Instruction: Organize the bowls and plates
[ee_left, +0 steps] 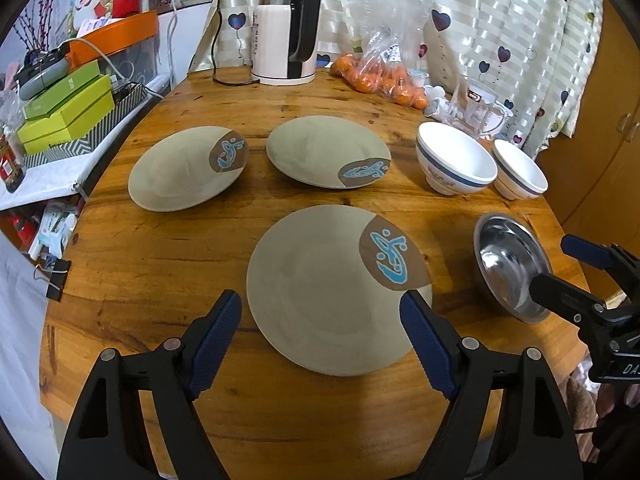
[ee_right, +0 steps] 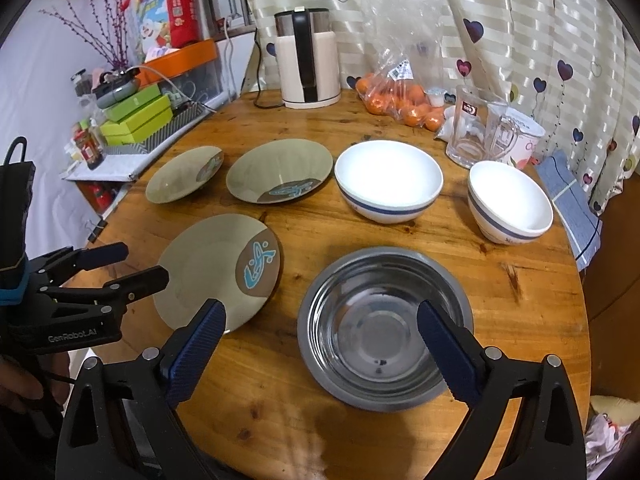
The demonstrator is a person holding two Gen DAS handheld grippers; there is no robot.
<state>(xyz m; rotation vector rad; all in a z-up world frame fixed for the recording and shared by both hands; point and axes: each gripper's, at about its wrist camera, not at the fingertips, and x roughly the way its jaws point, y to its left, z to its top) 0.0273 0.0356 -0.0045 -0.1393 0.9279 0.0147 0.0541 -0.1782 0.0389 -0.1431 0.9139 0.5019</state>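
So the round wooden worktop [ee_left: 160, 264] has three beige plates: nearest plate [ee_left: 320, 300] at 6 o'clock, two more [ee_left: 180, 172] [ee_left: 320, 148] toward 12. The steel bowl [ee_right: 384, 328] sits at 3 o'clock of the nearest plate, two white bowls [ee_right: 388, 180] [ee_right: 510, 200] behind it. Left gripper [ee_left: 320, 336] hangs over the nearest plate, jaws wide apart, nothing pinched. Right gripper [ee_right: 320, 344] over the steel bowl, same deal.
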